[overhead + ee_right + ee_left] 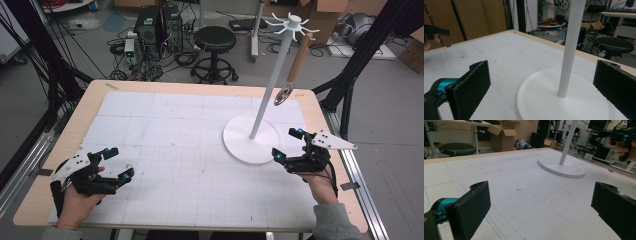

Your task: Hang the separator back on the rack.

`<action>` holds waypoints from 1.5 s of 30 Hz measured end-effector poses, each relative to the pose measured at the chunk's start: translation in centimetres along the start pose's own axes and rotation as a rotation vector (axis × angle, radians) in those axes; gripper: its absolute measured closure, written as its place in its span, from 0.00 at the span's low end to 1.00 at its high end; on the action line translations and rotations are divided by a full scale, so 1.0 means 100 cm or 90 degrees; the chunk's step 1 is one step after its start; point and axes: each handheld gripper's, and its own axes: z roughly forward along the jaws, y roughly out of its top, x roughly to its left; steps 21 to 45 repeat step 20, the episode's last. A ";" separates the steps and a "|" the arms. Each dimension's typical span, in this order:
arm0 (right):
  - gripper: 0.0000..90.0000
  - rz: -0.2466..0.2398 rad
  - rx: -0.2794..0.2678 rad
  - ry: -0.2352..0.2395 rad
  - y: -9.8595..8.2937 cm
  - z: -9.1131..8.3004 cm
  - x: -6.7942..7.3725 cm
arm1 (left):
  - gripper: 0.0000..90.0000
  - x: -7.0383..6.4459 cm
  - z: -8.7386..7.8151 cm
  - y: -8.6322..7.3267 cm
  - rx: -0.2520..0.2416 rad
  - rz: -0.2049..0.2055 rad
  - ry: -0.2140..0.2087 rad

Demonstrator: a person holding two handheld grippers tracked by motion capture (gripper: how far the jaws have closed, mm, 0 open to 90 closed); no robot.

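Currently, the white stand (251, 145) is positioned just left of the spread-jawed right gripper (288, 143); the left gripper (116, 162) is likewise held wide, well apart.

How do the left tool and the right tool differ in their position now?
The left tool sits near the table's front left corner, far from the white stand; the right tool is close beside the stand's round base. The left tool faces bare table; the right tool faces the stand's pole. Both are open and hold nothing.
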 end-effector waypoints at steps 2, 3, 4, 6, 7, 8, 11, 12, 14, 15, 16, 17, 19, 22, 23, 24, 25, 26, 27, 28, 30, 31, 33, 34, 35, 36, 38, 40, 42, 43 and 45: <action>0.00 0.003 0.000 -0.006 -0.004 0.000 -0.001 | 0.03 0.000 0.000 0.000 -0.001 0.000 -0.001; 0.00 0.006 0.003 -0.007 -0.007 -0.001 0.000 | 0.03 0.001 0.000 0.000 -0.001 0.002 0.000; 0.00 0.007 0.005 -0.007 -0.010 -0.001 -0.001 | 0.03 0.001 0.000 0.000 -0.002 0.000 0.000; 0.00 0.013 0.015 -0.011 -0.015 -0.002 -0.001 | 0.03 0.001 0.000 0.000 0.001 0.001 0.002; 0.00 0.017 0.023 -0.011 -0.018 -0.003 -0.001 | 0.03 0.002 -0.001 0.000 0.002 0.004 0.002; 0.00 0.019 0.026 -0.010 -0.021 -0.004 -0.001 | 0.03 0.002 -0.001 -0.001 0.001 0.002 0.003; 0.00 0.017 0.038 -0.010 -0.030 -0.009 0.000 | 0.03 0.005 -0.003 -0.001 0.000 0.000 0.010; 0.00 0.018 0.038 -0.013 -0.031 -0.010 0.000 | 0.03 0.006 -0.003 -0.002 0.000 -0.004 0.012; 0.00 0.018 0.031 -0.022 -0.034 -0.012 -0.001 | 0.03 0.007 -0.002 -0.002 -0.001 -0.006 0.016; 0.00 0.022 0.031 -0.025 -0.035 -0.012 0.000 | 0.03 0.007 -0.002 -0.002 0.002 -0.004 0.016; 0.00 0.024 0.033 -0.028 -0.036 -0.012 0.000 | 0.03 0.007 -0.002 -0.002 0.003 -0.004 0.018; 0.00 0.022 0.032 -0.026 -0.038 -0.010 0.000 | 0.03 0.007 -0.001 -0.002 0.002 -0.005 0.018; 0.00 0.018 0.036 -0.026 -0.039 -0.008 0.002 | 0.03 0.007 0.001 -0.002 0.000 -0.006 0.018; 0.00 0.016 0.037 -0.024 -0.040 -0.006 0.002 | 0.03 0.006 0.002 -0.002 0.001 -0.006 0.019; 0.00 0.016 0.037 -0.024 -0.040 -0.006 0.002 | 0.03 0.006 0.002 -0.002 0.001 -0.006 0.019; 0.00 0.016 0.037 -0.024 -0.040 -0.006 0.002 | 0.03 0.006 0.002 -0.002 0.001 -0.006 0.019; 0.00 0.016 0.037 -0.024 -0.040 -0.006 0.002 | 0.03 0.006 0.002 -0.002 0.001 -0.006 0.019; 0.00 0.016 0.037 -0.024 -0.040 -0.006 0.002 | 0.03 0.006 0.002 -0.002 0.001 -0.006 0.019; 0.00 0.016 0.037 -0.024 -0.040 -0.006 0.002 | 0.03 0.006 0.002 -0.002 0.001 -0.006 0.019; 0.00 0.016 0.037 -0.024 -0.040 -0.006 0.002 | 0.03 0.006 0.002 -0.002 0.001 -0.006 0.019; 0.00 0.016 0.037 -0.024 -0.040 -0.006 0.002 | 0.03 0.006 0.002 -0.002 0.001 -0.006 0.019; 0.00 0.016 0.037 -0.024 -0.040 -0.006 0.002 | 0.03 0.006 0.002 -0.002 0.001 -0.006 0.019; 0.00 0.016 0.037 -0.024 -0.040 -0.006 0.002 | 0.03 0.006 0.002 -0.002 0.001 -0.006 0.019; 0.00 0.016 0.037 -0.024 -0.040 -0.006 0.002 | 0.03 0.006 0.002 -0.002 0.001 -0.006 0.019; 0.00 0.016 0.037 -0.024 -0.040 -0.006 0.002 | 0.03 0.006 0.002 -0.002 0.001 -0.006 0.019; 0.00 0.016 0.037 -0.024 -0.040 -0.006 0.002 | 0.03 0.006 0.002 -0.002 0.001 -0.006 0.019; 0.00 0.016 0.037 -0.024 -0.040 -0.006 0.002 | 0.03 0.006 0.002 -0.002 0.001 -0.006 0.019; 0.00 0.016 0.037 -0.024 -0.040 -0.006 0.002 | 0.03 0.006 0.002 -0.002 0.001 -0.006 0.019; 0.00 0.016 0.037 -0.024 -0.040 -0.006 0.002 | 0.03 0.006 0.002 -0.002 0.001 -0.006 0.019; 0.00 0.016 0.037 -0.024 -0.040 -0.006 0.002 | 0.03 0.006 0.002 -0.002 0.001 -0.006 0.019; 0.00 0.016 0.037 -0.024 -0.040 -0.006 0.002 | 0.03 0.006 0.002 -0.002 0.001 -0.006 0.019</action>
